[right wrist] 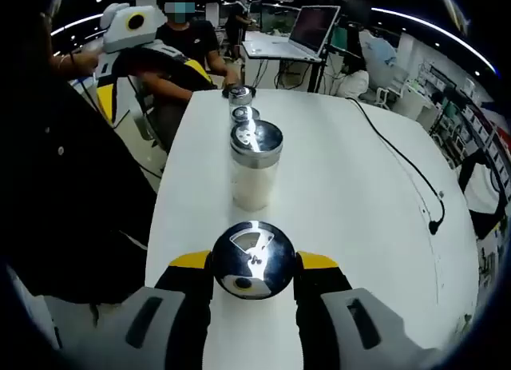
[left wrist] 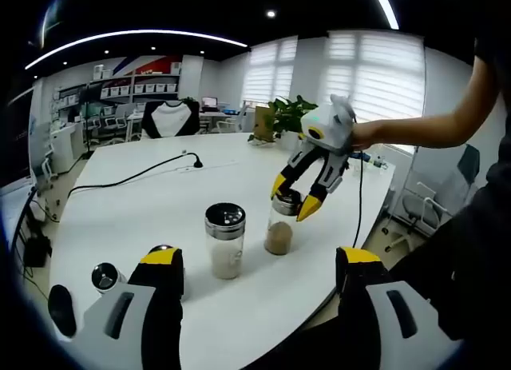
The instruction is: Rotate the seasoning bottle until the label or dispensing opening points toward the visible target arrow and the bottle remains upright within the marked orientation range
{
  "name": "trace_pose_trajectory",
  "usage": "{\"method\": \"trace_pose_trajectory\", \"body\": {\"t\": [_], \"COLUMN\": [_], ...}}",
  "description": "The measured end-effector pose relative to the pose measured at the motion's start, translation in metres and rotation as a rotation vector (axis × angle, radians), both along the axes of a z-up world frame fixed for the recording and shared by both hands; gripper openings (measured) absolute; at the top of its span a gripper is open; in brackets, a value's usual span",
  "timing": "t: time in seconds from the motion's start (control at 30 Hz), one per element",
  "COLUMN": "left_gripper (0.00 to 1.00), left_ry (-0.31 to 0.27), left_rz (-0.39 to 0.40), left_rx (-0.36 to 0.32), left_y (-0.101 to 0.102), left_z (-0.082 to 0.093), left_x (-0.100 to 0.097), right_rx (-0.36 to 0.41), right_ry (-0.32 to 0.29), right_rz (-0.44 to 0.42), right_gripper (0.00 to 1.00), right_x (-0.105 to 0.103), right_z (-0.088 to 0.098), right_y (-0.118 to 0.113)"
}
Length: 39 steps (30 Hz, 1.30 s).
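Observation:
A seasoning bottle (left wrist: pixel 279 228) with brown powder and a chrome lid (right wrist: pixel 254 260) stands upright on the white table (left wrist: pixel 144 202). My right gripper (left wrist: pixel 293 198) (right wrist: pixel 255 266) is shut on its top, a yellow-tipped jaw on either side of the lid. A second bottle (left wrist: pixel 225 242) (right wrist: pixel 255 167), filled with white powder, stands upright just beside it. My left gripper (left wrist: pixel 259 262) is open and held back from both bottles, with nothing between its fingers. The lid's dispensing slots face up toward the right gripper view.
A small shaker (left wrist: pixel 104 276) and a dark object (left wrist: pixel 61 308) lie near my left jaw. Two more small shakers (right wrist: pixel 243 114) stand beyond the white bottle. A black cable (left wrist: pixel 152 172) (right wrist: pixel 399 158) crosses the table. A seated person (right wrist: pixel 180 54) and a laptop (right wrist: pixel 307 30) are at the far end.

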<state>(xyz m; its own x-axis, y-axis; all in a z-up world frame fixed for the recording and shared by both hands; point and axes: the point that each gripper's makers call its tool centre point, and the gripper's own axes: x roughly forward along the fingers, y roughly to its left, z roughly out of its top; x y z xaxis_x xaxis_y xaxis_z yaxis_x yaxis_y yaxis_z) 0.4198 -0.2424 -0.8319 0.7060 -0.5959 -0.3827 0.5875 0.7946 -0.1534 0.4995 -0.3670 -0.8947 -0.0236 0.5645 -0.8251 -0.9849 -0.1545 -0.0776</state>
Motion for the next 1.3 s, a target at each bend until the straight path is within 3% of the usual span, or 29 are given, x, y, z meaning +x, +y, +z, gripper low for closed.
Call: {"method": "trace_pose_trajectory", "body": {"t": [0.07, 0.23, 0.37, 0.47, 0.67, 0.93, 1.0, 1.07, 1.13, 1.2, 1.23, 1.3], "left_gripper": [0.83, 0.83, 0.84, 0.85, 0.85, 0.85, 0.84, 0.84, 0.84, 0.84, 0.84, 0.84], "left_ry": [-0.004, 0.004, 0.002, 0.0, 0.006, 0.01, 0.013, 0.01, 0.009, 0.004, 0.001, -0.006], "left_rz": [0.026, 0.063, 0.087, 0.094, 0.077, 0.064, 0.052, 0.046, 0.041, 0.033, 0.03, 0.033], "left_rx": [0.002, -0.005, 0.003, 0.003, 0.001, 0.002, 0.004, 0.008, 0.008, 0.014, 0.021, 0.026], "left_y": [0.006, 0.016, 0.021, 0.023, 0.021, 0.018, 0.017, 0.017, 0.017, 0.018, 0.019, 0.022], "left_z": [0.0, -0.002, -0.003, -0.004, -0.006, -0.006, -0.007, -0.006, -0.005, -0.004, -0.003, 0.0], "left_x": [0.0, -0.002, -0.002, -0.001, -0.001, 0.0, 0.001, 0.001, 0.002, 0.002, 0.003, 0.004], "right_rx": [-0.025, -0.054, -0.058, -0.018, -0.001, 0.046, 0.04, 0.006, -0.011, -0.058, -0.088, -0.155], "right_ry": [-0.013, 0.005, 0.015, 0.03, 0.003, 0.022, 0.019, 0.018, 0.008, 0.015, 0.009, 0.005], "right_rz": [0.083, 0.073, -0.03, -0.154, -0.223, -0.345, -0.302, -0.207, -0.048, 0.035, 0.15, 0.221], "right_gripper": [0.37, 0.38, 0.38, 0.38, 0.39, 0.39, 0.39, 0.39, 0.39, 0.39, 0.39, 0.39], "right_x": [-0.004, -0.002, 0.0, 0.002, 0.001, 0.002, 0.0, -0.004, -0.012, -0.016, -0.021, -0.024], "right_z": [-0.001, -0.002, -0.004, -0.003, -0.005, -0.002, -0.002, -0.003, -0.002, -0.004, -0.005, -0.007], "right_y": [0.0, 0.002, 0.001, 0.004, 0.007, 0.011, 0.011, 0.011, 0.015, 0.012, 0.011, 0.006]}}
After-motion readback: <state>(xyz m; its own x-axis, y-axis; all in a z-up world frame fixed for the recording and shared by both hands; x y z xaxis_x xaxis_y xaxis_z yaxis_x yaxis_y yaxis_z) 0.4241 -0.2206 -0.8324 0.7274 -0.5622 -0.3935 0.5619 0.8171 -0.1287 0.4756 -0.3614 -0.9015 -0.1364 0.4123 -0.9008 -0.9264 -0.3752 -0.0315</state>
